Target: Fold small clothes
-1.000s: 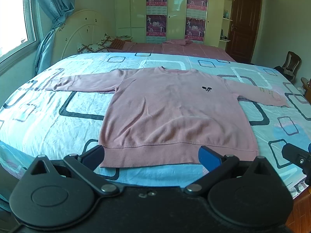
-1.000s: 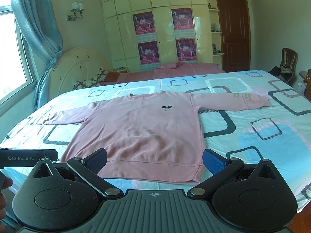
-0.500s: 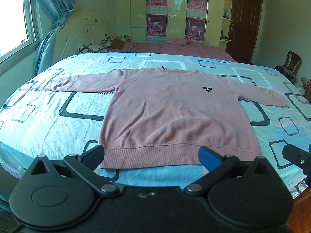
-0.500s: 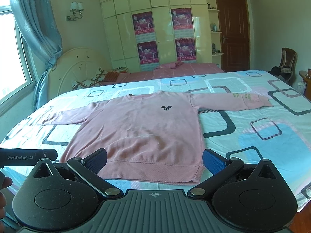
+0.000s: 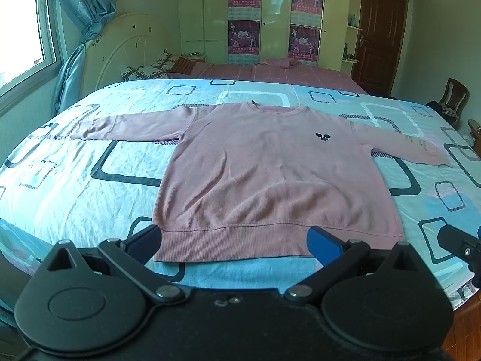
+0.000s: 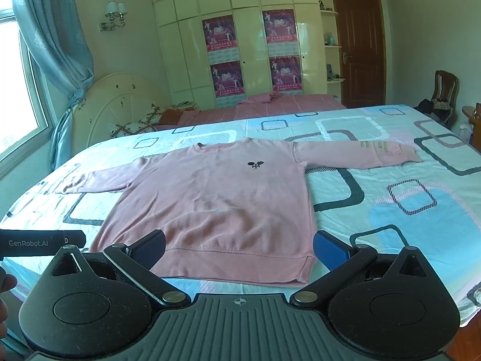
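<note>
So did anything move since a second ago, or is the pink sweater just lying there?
Nothing visibly changed. The pink sweater lies flat on the bed with both sleeves spread out, and the left gripper and right gripper both hang open near its hem, holding nothing.

So the tally: one pink sweatshirt (image 5: 270, 174) spread flat on the bed, two sleeves out to the sides, one little black logo (image 5: 322, 137) on the chest. Four posters (image 6: 223, 78) on the wardrobe doors, stacked two and two. One brown door (image 6: 359, 51), one wooden chair (image 6: 446, 85) off in the corner, one wall lamp (image 6: 113, 13) with two shades, one blue curtain (image 6: 57, 51) tied back. Two grippers, left gripper (image 5: 233, 242) and right gripper (image 6: 239, 246), both spread wide, two blue-padded fingers each.
</note>
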A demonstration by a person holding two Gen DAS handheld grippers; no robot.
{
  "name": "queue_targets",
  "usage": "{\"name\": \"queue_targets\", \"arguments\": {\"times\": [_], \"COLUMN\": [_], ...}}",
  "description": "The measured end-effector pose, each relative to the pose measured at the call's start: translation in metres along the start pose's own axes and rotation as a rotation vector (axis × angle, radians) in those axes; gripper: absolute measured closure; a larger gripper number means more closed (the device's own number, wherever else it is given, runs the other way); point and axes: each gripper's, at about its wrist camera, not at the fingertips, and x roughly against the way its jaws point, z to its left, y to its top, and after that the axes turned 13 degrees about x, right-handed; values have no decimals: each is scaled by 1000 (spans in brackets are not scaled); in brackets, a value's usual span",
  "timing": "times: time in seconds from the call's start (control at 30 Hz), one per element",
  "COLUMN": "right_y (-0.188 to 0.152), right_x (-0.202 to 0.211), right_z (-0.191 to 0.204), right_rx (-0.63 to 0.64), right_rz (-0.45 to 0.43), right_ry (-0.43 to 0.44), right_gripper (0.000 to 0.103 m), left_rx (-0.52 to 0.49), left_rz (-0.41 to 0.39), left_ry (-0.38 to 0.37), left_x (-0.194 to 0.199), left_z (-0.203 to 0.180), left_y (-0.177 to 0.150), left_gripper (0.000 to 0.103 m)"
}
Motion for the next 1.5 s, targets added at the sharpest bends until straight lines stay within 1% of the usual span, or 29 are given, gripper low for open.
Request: {"name": "queue_targets", "arguments": {"times": [0.37, 0.7, 1.0, 1.33, 1.5], "right_y": [2, 8, 25, 54, 67], "right_x": [-10, -36, -84, -155, -191], "right_z": [-5, -25, -51, -80, -98], "right_rx": [1, -10, -42, -80, -113], "right_rz": [9, 33, 82, 133, 157], "right_ry": [-4, -53, -124, -216, -261], "right_gripper": [0, 0, 0, 0, 0], "left_rx": [2, -5, -5, -23, -40], "left_rz": [8, 28, 65, 97, 101], "left_ry": [19, 27, 11, -22, -14], "left_x": [-11, -41, -92, -164, -194], "left_z": [-2, -9, -17, -26, -29], "left_y": [6, 22, 50, 98, 120], "left_gripper": [1, 1, 1, 1, 1]}}
